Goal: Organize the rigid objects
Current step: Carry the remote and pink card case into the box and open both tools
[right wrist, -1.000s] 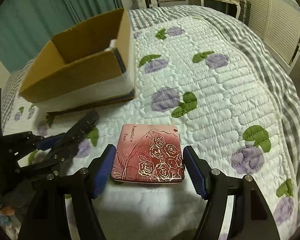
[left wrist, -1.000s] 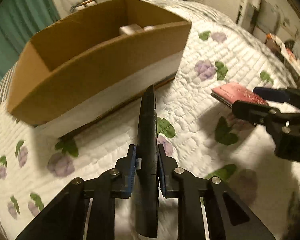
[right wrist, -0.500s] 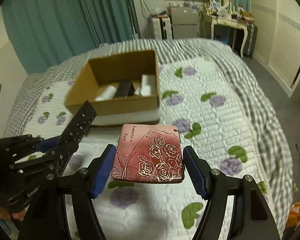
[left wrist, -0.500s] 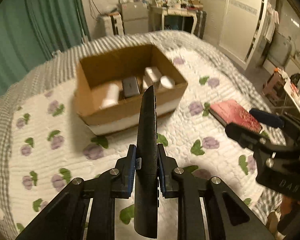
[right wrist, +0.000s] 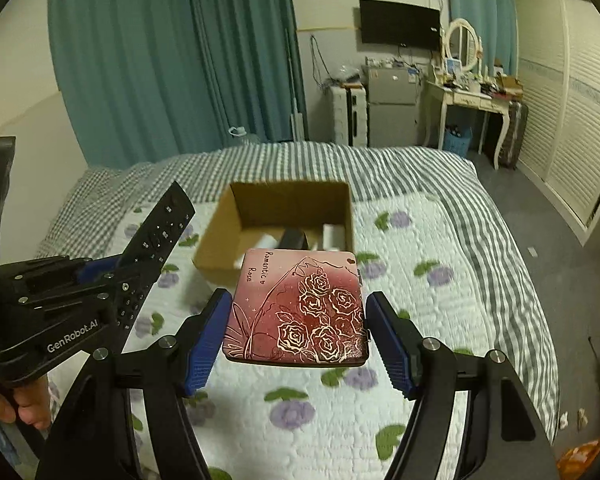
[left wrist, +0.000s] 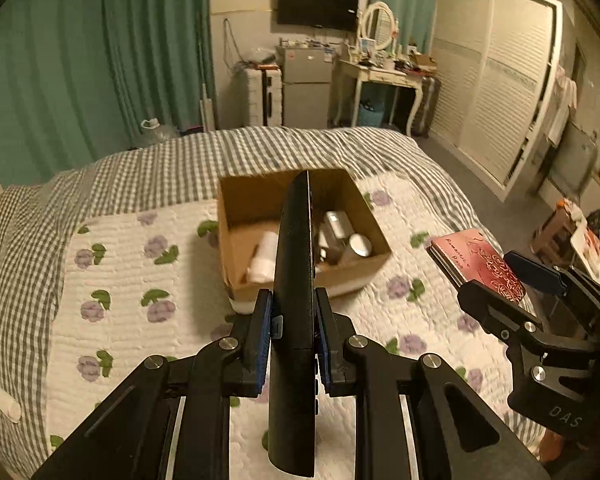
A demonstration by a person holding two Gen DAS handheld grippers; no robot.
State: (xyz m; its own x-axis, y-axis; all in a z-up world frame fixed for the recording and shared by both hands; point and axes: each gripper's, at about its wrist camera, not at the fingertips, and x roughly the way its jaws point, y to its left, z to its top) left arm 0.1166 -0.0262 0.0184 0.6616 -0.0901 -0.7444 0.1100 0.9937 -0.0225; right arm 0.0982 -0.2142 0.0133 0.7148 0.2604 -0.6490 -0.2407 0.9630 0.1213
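Note:
My left gripper (left wrist: 294,332) is shut on a black remote control (left wrist: 294,280), held on edge high above the bed; the remote also shows in the right wrist view (right wrist: 156,248). My right gripper (right wrist: 296,336) is shut on a flat red case with gold roses (right wrist: 300,304), held level in the air; it also shows in the left wrist view (left wrist: 478,266). An open cardboard box (left wrist: 236,216) sits on the bed ahead of and below both grippers, with a white bottle (left wrist: 264,258), a dark block and other small items inside. The box also shows in the right wrist view (right wrist: 216,248).
The box rests on a white quilt with purple flowers (left wrist: 140,280) over a grey checked bedspread (left wrist: 20,240). A small white tube (left wrist: 2,400) lies at the bed's left edge. Teal curtains, a fridge, a dressing table and a wardrobe stand beyond the bed.
Both grippers have risen and pulled back from low beside the box to high above the bed, each still holding its object. The box now looks smaller and farther.

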